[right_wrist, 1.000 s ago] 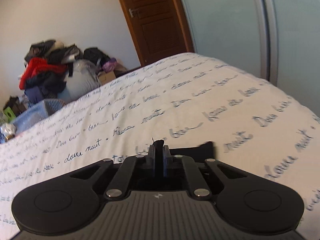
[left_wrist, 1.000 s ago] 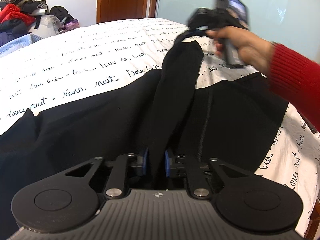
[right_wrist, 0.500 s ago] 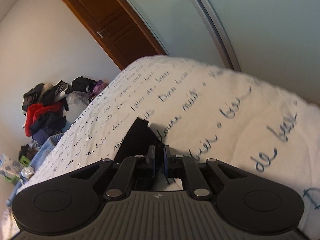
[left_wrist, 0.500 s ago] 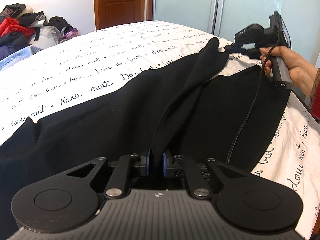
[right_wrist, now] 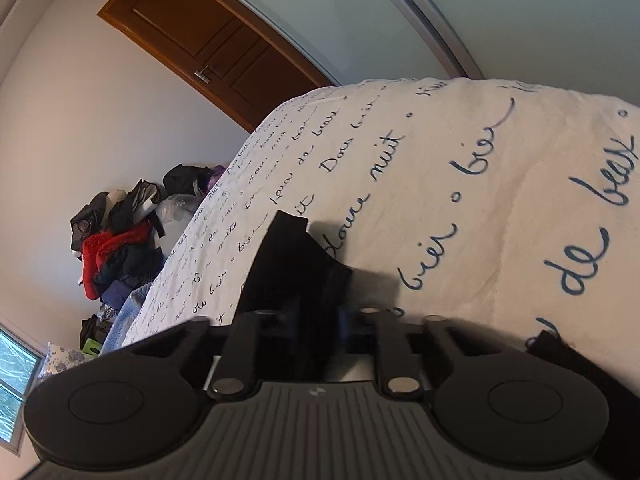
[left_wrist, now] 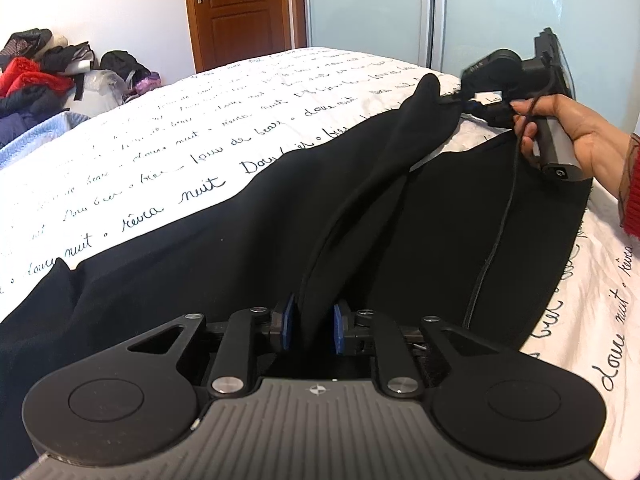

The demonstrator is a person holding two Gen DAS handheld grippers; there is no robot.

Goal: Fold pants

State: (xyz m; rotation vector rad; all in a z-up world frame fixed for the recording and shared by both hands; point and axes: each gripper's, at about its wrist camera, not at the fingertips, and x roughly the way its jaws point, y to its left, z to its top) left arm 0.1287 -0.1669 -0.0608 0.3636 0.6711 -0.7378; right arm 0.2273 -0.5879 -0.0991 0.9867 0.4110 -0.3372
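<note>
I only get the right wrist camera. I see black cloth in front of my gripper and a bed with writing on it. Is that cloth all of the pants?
Observer: No. The left wrist view shows the pants spread wide across the bed, with one long strip lifted.
Child: Who lifts it?
Observer: Both. The left gripper has the near end of the strip between its blue pads; the right gripper holds the far end.
Child: Is my end up in the air?
Observer: Yes, it is raised a little above the bed near the far corner, in a hand with a red sleeve.
</note>
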